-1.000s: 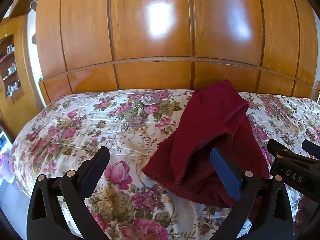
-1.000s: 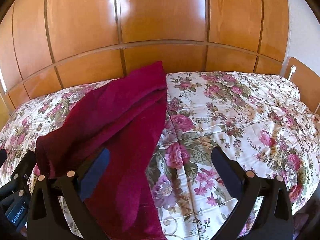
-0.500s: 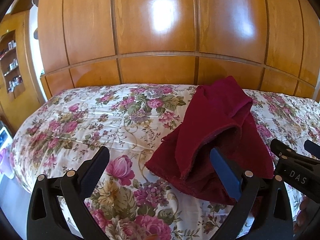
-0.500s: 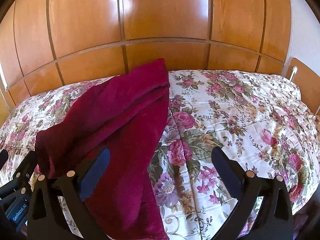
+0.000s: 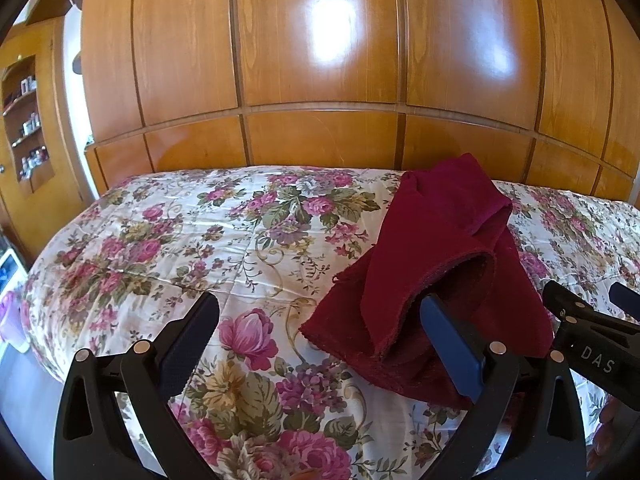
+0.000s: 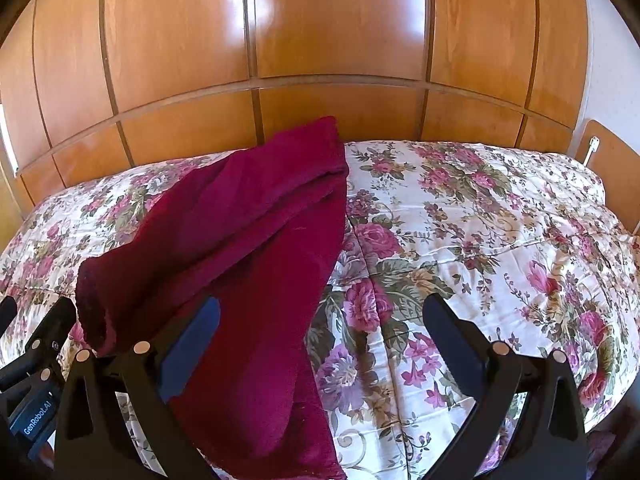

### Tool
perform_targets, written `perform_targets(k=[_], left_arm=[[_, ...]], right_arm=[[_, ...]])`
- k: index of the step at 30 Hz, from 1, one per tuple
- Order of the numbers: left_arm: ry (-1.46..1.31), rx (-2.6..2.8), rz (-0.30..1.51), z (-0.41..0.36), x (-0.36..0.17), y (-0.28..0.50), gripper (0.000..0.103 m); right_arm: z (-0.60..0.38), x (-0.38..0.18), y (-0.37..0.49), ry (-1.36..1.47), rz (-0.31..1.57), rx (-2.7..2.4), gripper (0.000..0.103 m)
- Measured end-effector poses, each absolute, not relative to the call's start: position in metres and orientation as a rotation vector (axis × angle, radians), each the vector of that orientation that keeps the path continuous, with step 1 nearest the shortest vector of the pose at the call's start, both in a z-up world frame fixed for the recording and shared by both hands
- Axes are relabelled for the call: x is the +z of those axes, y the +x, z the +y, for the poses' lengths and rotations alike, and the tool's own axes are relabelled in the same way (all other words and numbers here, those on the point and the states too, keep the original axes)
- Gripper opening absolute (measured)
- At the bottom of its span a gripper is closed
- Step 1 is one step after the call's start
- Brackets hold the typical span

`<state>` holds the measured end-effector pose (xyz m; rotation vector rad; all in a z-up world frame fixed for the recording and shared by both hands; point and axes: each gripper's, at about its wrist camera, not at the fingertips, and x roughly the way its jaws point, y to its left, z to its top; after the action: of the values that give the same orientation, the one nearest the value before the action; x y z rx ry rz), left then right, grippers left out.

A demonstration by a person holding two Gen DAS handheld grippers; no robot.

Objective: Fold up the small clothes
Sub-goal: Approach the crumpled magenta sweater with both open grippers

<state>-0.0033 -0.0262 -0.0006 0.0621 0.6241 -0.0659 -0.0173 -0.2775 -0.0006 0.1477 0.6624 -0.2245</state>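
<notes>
Presently, left hand-held gripper (image 5: 318, 322): level above the bed, jaws spread wide, grasping nothing; its right finger sits at the garment's near hem.
Right hand-held gripper (image 6: 320, 322): same low pose, jaws released; left finger over the cloth.
Burgundy garment (image 5: 436, 264): lying rumpled on the floral bedspread (image 5: 224, 240), folded over itself, running towards the headboard.
Obstruction: each gripper's body intrudes at the other view's edge.
Beyond: wooden headboard panels (image 5: 320, 80); shelf unit (image 5: 28, 128) far left.

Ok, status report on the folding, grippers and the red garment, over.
Left gripper open, empty. Right gripper open, empty. Dark red garment lying rumpled, partly folded over on floral bedspread, between both grippers. Nothing in the way.
</notes>
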Motion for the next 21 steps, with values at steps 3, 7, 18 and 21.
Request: perform_targets(k=[3,7,18,21], left_arm=[[0.058,-0.063,0.624,-0.023,0.000,-0.003,0.100],[0.044,-0.050,0.633,-0.018,-0.002,-0.002,0.100],[0.030,-0.008,0.655,0.003,-0.010,0.003,0.100],[0.022,-0.005,0.658,0.012,-0.012,0.004,0.100]], right_arm=[[-0.275,0.000,-0.017,0.145,0.662,-0.221,0.101],[-0.274,-0.001,-0.016,0.140,0.667,-0.219,0.101],[-0.267,-0.004,-0.012,0.109,0.687,-0.196,0.101],[-0.265,-0.005,-0.011,0.104,0.685,-0.188,0.101]])
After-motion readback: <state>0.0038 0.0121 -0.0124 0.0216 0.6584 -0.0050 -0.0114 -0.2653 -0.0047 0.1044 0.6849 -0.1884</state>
